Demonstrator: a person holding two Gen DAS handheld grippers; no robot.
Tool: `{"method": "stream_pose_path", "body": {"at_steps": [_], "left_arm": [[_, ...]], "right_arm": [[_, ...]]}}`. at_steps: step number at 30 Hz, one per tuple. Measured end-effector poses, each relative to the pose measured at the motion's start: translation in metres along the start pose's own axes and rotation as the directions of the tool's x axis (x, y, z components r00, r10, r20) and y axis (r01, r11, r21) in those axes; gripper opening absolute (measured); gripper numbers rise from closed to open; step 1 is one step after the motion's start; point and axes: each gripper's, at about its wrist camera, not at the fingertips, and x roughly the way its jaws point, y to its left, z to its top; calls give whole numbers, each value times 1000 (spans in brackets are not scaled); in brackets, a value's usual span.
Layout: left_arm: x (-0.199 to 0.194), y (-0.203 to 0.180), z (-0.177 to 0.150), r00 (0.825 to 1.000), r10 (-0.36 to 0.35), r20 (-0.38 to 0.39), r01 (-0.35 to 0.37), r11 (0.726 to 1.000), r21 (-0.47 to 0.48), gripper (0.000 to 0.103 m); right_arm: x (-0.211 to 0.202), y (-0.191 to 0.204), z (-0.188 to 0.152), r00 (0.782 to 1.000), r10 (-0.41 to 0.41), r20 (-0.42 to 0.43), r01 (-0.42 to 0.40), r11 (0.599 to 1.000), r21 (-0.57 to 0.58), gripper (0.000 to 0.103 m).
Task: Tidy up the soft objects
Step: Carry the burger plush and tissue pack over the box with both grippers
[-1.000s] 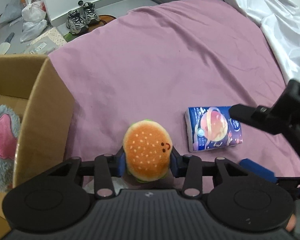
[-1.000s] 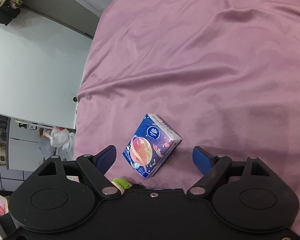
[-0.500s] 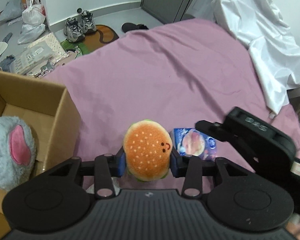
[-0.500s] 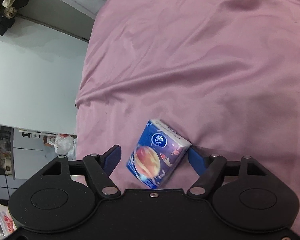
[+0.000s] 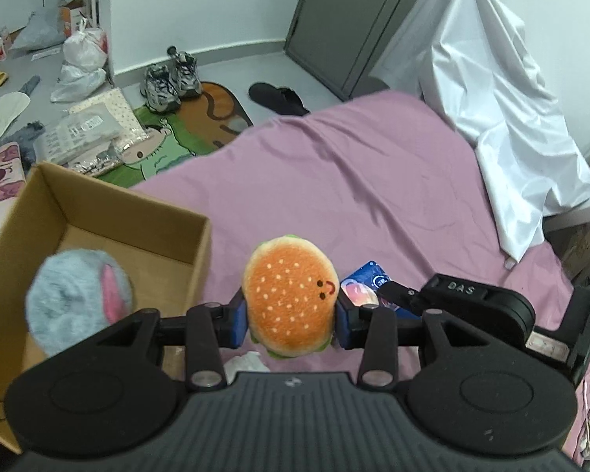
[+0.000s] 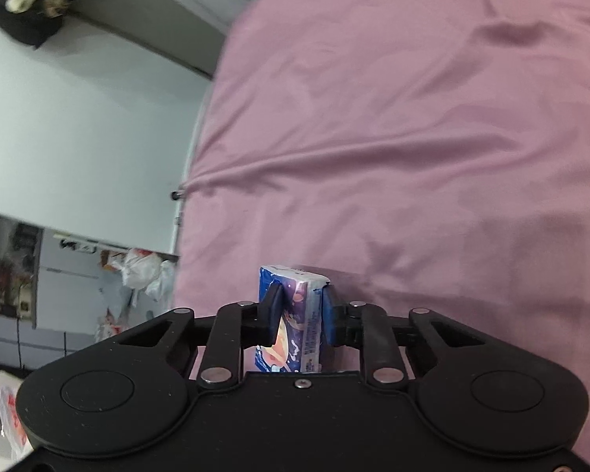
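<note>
With the left tongs [image 5: 291, 316] clamped on the burger plush [image 5: 290, 302] just right of the cardboard box [image 5: 200, 259] and the right tongs [image 6: 299, 312] clamped on the tissue pack [image 6: 295, 314] above the bed [image 6: 413, 137], the transfer step appears in hand, and the next move calls for carrying both left over the box before release.

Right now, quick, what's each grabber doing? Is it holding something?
Left gripper: closed on the burger plush.
Right gripper: closed on the blue tissue pack.
</note>
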Motion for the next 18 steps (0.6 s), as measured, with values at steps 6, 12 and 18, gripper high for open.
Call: {"method": "stream_pose_path", "body": {"at_steps": [6, 12, 18], "left_arm": [[-25, 13, 2, 999, 2, 38, -1, 1000, -14, 41], [-46, 32, 2, 998, 7, 69, -4, 999, -35, 41], [-63, 58, 3, 996, 27, 90, -22, 998, -58, 41]], "right_arm": [[-20, 18, -6, 998, 60, 30, -58, 996, -64, 20], [-37, 36, -17, 993, 118, 30, -113, 984, -141, 19], [-42, 59, -27, 986, 162, 26, -153, 965, -211, 19]]}}
